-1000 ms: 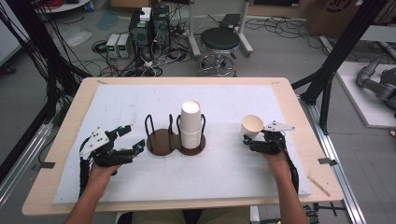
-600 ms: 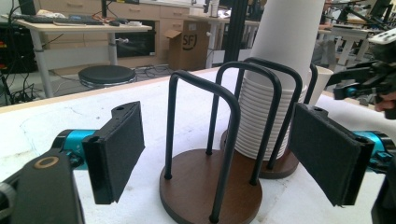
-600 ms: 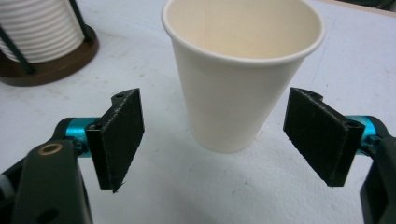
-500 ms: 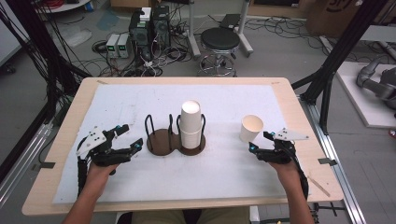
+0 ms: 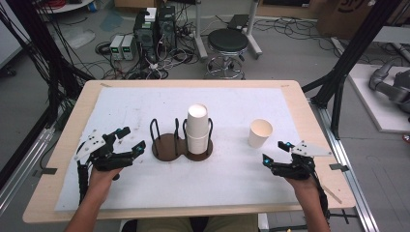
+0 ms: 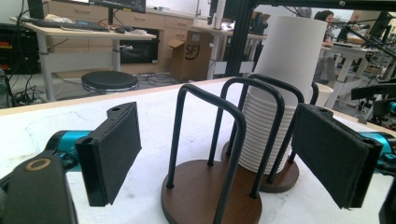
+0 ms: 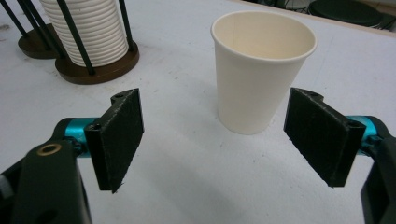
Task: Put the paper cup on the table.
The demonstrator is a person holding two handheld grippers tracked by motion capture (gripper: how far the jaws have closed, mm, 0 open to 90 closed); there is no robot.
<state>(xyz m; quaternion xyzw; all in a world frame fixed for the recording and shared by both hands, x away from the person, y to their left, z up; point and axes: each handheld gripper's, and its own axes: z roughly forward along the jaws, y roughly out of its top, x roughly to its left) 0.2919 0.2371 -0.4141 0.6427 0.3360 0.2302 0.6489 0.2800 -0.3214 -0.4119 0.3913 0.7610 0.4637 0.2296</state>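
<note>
- At the far left of the tabletop (image 5: 145, 104) sits my left hand-held gripper (image 5: 126, 141), jaws spread wide and pinching nothing; they have just been opening further, with only air between the pads.
- Straight ahead of that hand-held gripper stands the cup holder (image 5: 167, 146), a dark wooden double base with black wire hoops. Its nearer ring is empty; I see bare wood between the hoops in the left gripper view.
- Beyond the empty ring, in the farther ring, rises the stack of paper cups (image 5: 197, 128), upright and nested inside its hoops.
- Between the stack and my right hand-held gripper stands a single paper cup (image 5: 260, 133), upright, mouth up, on the white cover, well apart from the holder.
- At the right, my right hand-held gripper (image 5: 275, 152) has its jaws spread too, holding nothing; they have just been opening. In the right gripper view the single cup (image 7: 261, 70) stands just ahead of the pads, clear of both, a little toward the right-hand pad.
- My reading of the step: the single cup looks freshly set down, and both hands are free.
- The next move probably concerns that single cup or the stack. To take the cup I would bring the right pads forward around its wall and close softly, since thin paper will crush or tip. For the stack, the left hand-held gripper would have to clear the wire hoops.
</note>
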